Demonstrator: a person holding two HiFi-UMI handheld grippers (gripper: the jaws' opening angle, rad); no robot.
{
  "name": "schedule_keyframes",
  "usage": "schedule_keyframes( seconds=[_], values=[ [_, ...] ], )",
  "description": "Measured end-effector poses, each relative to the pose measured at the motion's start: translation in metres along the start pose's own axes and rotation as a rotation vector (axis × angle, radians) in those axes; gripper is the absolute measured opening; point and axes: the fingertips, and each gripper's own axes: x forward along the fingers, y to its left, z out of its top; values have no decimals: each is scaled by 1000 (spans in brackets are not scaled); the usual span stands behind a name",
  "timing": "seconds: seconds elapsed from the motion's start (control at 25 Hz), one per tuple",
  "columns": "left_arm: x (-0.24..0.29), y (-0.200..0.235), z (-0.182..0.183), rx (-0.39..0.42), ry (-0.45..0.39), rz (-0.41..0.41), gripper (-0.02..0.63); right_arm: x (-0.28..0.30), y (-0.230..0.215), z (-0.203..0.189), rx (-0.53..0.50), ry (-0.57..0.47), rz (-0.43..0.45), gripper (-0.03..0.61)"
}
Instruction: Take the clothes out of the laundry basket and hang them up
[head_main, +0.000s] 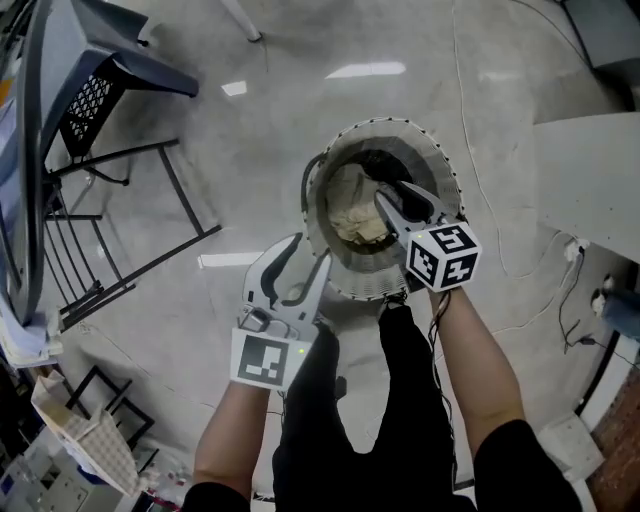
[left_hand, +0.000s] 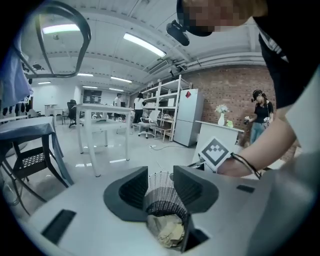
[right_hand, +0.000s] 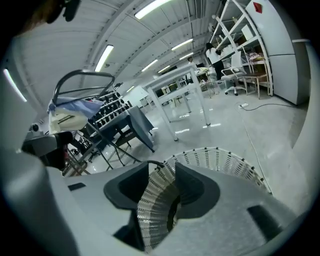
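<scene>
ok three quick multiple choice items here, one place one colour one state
1. Where is the right claw? A over the laundry basket B on the chair C flat on the floor
2. What colour is the crumpled cloth in the basket? A red B beige C bright green
3. How does the left claw stand? A clamped on cloth B shut, empty C jaws apart, gripping nothing
1 A, head view shows it above the basket's mouth; 2 B, beige folds lie inside; 3 C, its view shows a clear gap.
</scene>
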Motion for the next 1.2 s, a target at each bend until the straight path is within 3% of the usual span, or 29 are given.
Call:
schedule_keyframes(
  seconds=[0.4, 0.8, 1.2],
  values=[
    [39, 1, -78, 5, 59, -50, 133, 77, -74, -117, 36, 133, -90, 171],
    [63, 1, -133, 4, 67, -81, 133, 150, -140, -220, 162, 282, -179, 183],
    [84, 2, -166, 28, 49, -112, 133, 202, -193, -302, 171, 392, -247, 210]
  ],
)
